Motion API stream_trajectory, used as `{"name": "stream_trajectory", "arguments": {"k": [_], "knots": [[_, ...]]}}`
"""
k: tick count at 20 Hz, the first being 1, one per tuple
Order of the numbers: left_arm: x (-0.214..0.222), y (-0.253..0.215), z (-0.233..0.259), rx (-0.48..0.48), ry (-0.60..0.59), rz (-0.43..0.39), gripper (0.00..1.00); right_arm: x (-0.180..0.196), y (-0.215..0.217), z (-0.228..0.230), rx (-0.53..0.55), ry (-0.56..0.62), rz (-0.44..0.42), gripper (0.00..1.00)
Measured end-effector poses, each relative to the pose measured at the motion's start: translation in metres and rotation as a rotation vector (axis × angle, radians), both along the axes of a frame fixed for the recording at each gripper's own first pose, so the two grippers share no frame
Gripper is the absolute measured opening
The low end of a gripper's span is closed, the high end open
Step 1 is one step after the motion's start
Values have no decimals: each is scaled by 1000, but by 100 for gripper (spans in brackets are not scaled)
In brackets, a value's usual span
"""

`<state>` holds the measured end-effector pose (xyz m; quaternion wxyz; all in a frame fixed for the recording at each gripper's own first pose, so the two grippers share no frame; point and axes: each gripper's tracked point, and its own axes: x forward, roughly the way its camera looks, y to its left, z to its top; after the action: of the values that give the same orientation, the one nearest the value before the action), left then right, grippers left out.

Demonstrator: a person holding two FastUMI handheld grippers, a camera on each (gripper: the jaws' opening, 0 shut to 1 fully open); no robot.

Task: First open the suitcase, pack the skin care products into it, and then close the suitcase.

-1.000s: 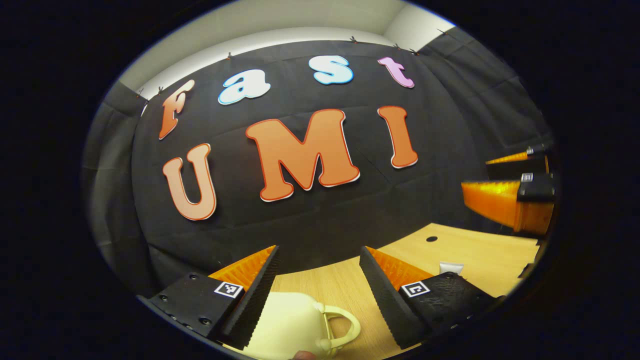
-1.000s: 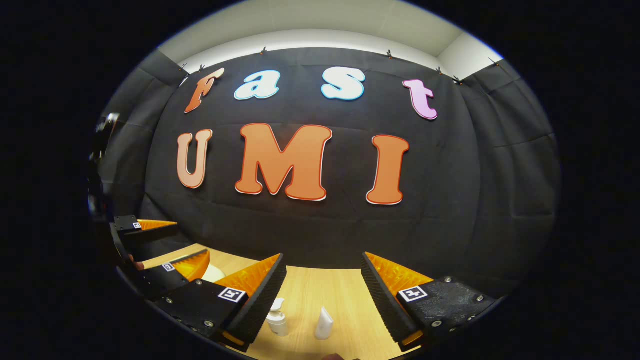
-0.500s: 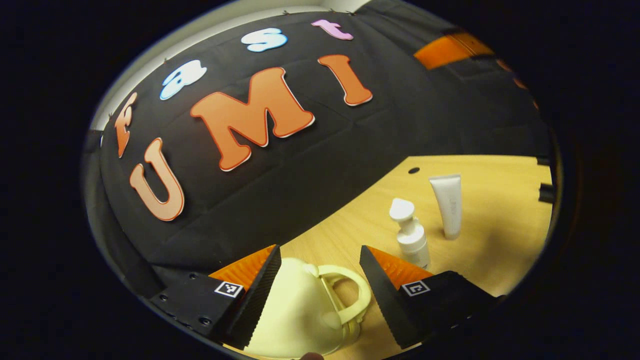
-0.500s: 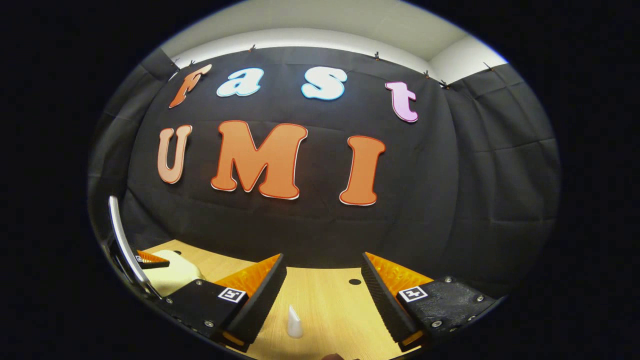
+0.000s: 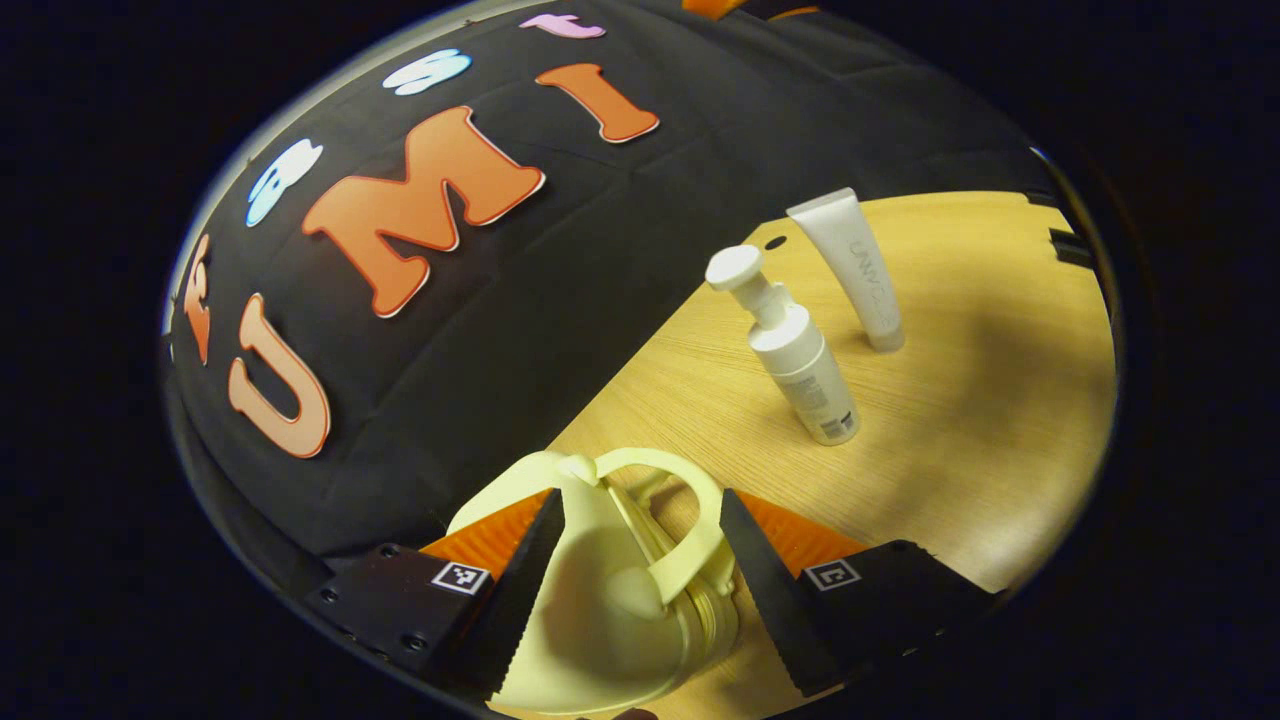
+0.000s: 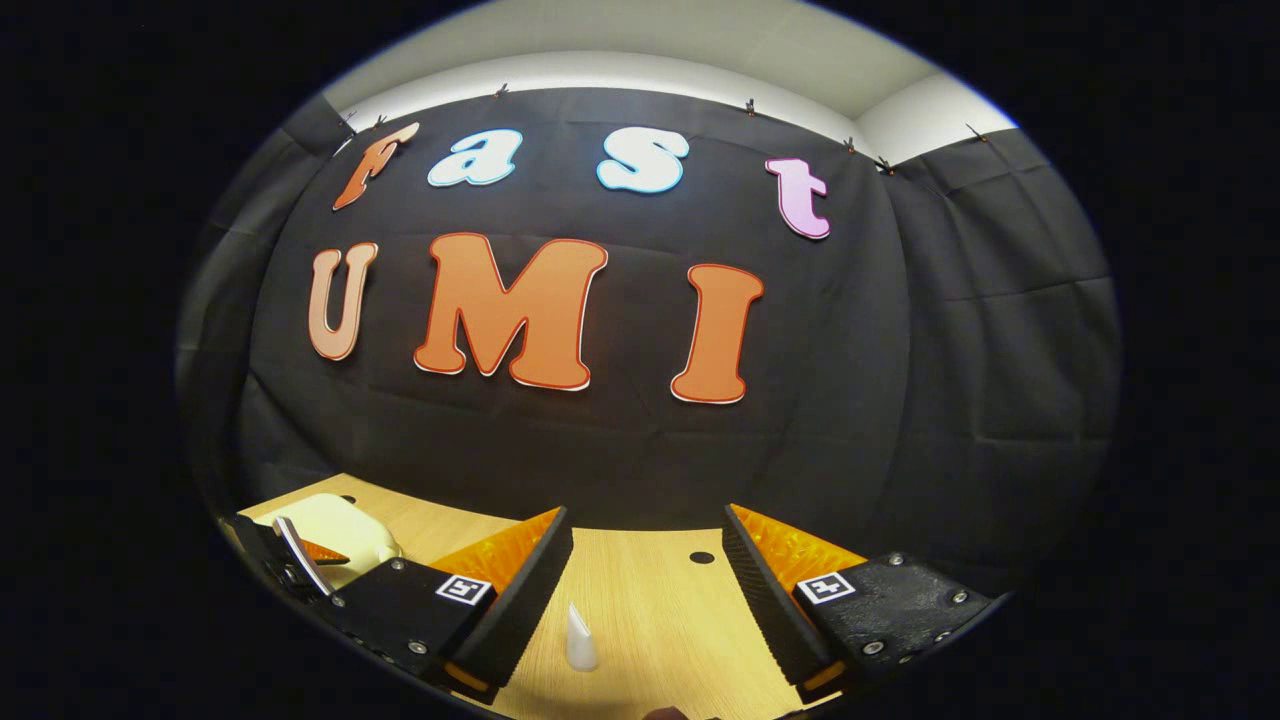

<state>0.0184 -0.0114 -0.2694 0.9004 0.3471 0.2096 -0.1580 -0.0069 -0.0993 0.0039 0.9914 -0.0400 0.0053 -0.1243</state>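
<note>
1. Step: opening the suitcase (image 5: 600, 600), bottom centre, lid down.
2. Left hand-held gripper (image 5: 635, 590) gapes, straddling the handle (image 5: 690, 530), gripping nothing.
3. Right hand-held gripper (image 6: 645, 600) gapes, empty.
4. Pump bottle (image 5: 795, 350) and tube (image 5: 860, 270) stand upper right.
5. Next: pinch the handle, raise the lid.

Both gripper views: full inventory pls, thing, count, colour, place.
suitcase: 1, pale yellow, small, closed, on the table between the left gripper's fingers; handle up
pump bottle: 1, white, upright on the table, beyond the suitcase
tube: 1, white, standing cap-down just past the pump bottle
table: 1, light wood
cable hole: 1, dark, in the tabletop near the wall
left gripper: 1, open, around the suitcase
right gripper: 1, open, over the table
</note>
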Motion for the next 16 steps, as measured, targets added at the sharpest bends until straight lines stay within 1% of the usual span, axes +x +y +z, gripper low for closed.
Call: {"name": "stream_trajectory", "arguments": {"k": [1, 5, 8, 9, 10, 12, 13, 14, 15, 16], "knots": [[-6, -2, -5, 13, 5, -26, 100, 0, 1, 0, 1, 0, 4, 95], [-3, 1, -16, 86, 29, -25, 97, 0, 4, 0, 2, -3, 9, 95], [4, 2, -24, 149, 25, -28, 88, 1, 5, -2, 4, 0, 12, 95], [6, 0, -28, 163, 27, -34, 80, 1, 6, -3, 3, 3, 12, 95], [6, -2, -31, 177, 30, -38, 79, 1, 6, -4, 2, 4, 13, 95], [9, -11, -31, 195, 24, -42, 52, 0, 8, -3, 3, 2, 14, 95], [4, -12, -25, 196, 14, -50, 25, -1, 9, -3, 1, 2, 15, 95], [5, -17, -14, 188, -6, -49, 25, 0, 9, -3, -3, 1, 14, 95], [8, -12, -15, 176, -4, -35, 17, -1, 9, -2, -4, 0, 14, 95], [8, -8, -9, 132, 3, -14, 15, 0, 10, -3, -3, 3, 13, 95]]}}
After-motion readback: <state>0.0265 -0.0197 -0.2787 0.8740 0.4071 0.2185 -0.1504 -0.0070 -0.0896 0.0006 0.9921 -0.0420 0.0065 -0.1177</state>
